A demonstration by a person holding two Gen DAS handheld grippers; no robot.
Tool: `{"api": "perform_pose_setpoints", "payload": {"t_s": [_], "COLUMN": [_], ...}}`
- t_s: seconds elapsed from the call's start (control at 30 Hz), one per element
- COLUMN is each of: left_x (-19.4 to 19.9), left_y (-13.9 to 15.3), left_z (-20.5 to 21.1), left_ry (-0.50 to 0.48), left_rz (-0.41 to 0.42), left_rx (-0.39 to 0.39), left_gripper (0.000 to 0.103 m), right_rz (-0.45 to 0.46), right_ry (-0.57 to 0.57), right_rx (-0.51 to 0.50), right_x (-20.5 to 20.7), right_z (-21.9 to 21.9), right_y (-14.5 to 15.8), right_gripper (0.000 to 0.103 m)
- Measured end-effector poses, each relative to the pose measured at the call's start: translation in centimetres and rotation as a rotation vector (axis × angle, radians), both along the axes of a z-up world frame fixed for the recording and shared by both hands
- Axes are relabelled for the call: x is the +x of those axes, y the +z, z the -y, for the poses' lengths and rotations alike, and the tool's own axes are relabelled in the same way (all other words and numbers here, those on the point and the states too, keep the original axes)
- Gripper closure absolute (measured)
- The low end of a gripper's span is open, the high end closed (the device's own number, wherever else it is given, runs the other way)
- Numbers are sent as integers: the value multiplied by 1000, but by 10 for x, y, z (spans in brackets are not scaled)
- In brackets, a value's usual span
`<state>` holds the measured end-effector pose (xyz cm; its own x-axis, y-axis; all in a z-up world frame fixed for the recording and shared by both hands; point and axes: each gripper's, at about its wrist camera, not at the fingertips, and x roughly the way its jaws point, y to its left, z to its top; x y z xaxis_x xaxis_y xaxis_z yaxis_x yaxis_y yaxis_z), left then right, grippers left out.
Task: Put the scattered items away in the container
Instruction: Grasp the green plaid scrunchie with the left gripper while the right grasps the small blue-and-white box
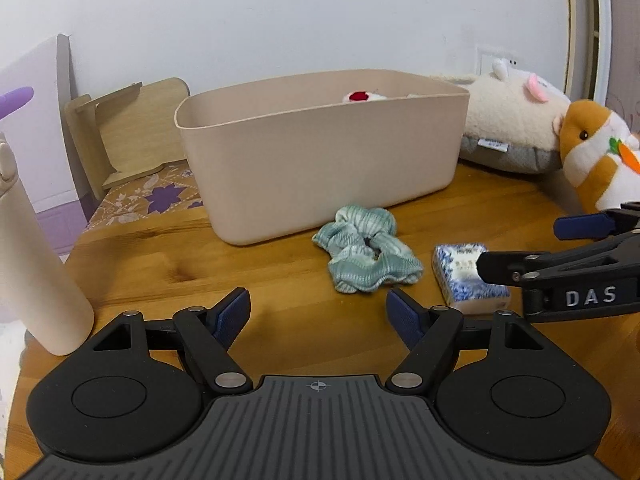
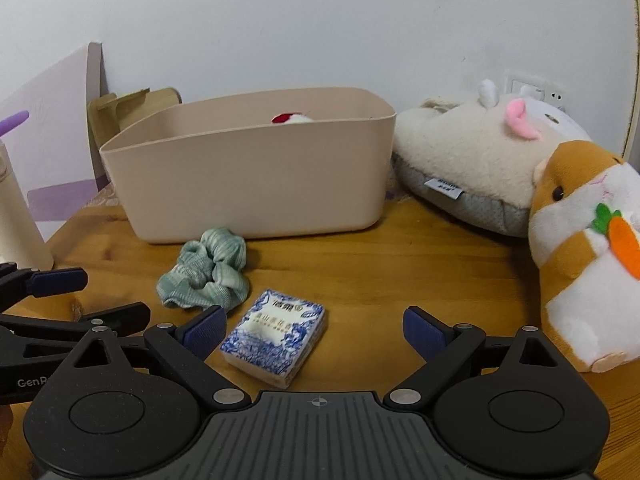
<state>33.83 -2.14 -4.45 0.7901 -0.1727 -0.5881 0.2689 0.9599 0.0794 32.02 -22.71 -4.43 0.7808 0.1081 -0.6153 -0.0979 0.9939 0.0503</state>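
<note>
While a red-and-white toy [image 1: 360, 97] lay in the container [image 1: 320, 160], scrunchie [image 1: 366, 254] and tissue pack [image 2: 276, 338] waited, both grippers' jaws spread, empty

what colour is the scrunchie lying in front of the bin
The scrunchie is pale green with lighter whitish stripes, clearest in the right wrist view.

A green scrunchie [image 1: 367, 255] and blue-patterned tissue pack [image 2: 276, 338] lie just before the beige container [image 1: 320, 156].
</note>
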Motion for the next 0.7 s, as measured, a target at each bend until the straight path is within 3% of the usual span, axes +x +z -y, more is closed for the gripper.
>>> {"api": "perform_pose_setpoints", "payload": {"t_s": [0.53, 0.7], "left_x": [4, 12], "left_y": [-5, -3], "left_z": [1, 4], "left_ry": [-13, -5], "left_rz": [-12, -20], "left_rx": [-7, -54], "left_gripper": [26, 26], "right_rz": [-103, -89], "right_ry": [5, -2], "right_rx": [-61, -109], "right_x": [15, 18], "right_z": [-10, -7], "right_y": [-24, -27], "right_gripper": [6, 6]}}
